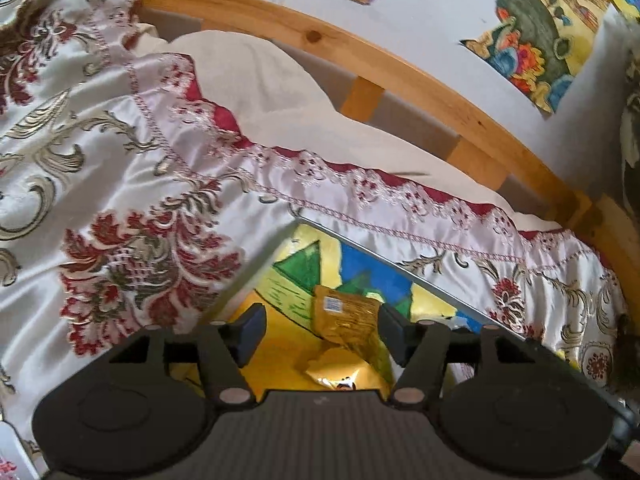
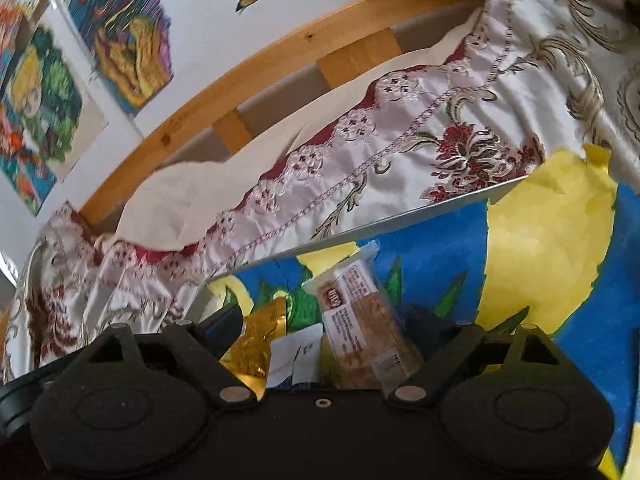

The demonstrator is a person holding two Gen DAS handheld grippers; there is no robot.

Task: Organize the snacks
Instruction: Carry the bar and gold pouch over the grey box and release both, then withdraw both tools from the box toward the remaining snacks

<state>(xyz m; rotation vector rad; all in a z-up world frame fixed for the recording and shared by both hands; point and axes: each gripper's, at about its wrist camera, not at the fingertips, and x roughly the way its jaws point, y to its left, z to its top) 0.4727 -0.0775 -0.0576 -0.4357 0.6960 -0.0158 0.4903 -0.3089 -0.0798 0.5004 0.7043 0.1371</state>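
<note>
Left gripper (image 1: pixel 320 334), low centre of its view: jaws parted, a gold snack wrapper (image 1: pixel 346 320) lying between them, close to the right-hand finger; contact cannot be confirmed. Right gripper (image 2: pixel 324 330), low centre of its view: jaws wide, a clear-wrapped wafer pack (image 2: pixel 360 332) between them, ungripped, beside another gold wrapper (image 2: pixel 262 344). Both rest on a painted tray (image 2: pixel 540 248) upon the embroidered bedspread (image 1: pixel 120 160).

Embroidered bedspread (image 1: pixel 132 184), wooden bedframe (image 1: pixel 400 76), wall paintings (image 2: pixel 120 32).
</note>
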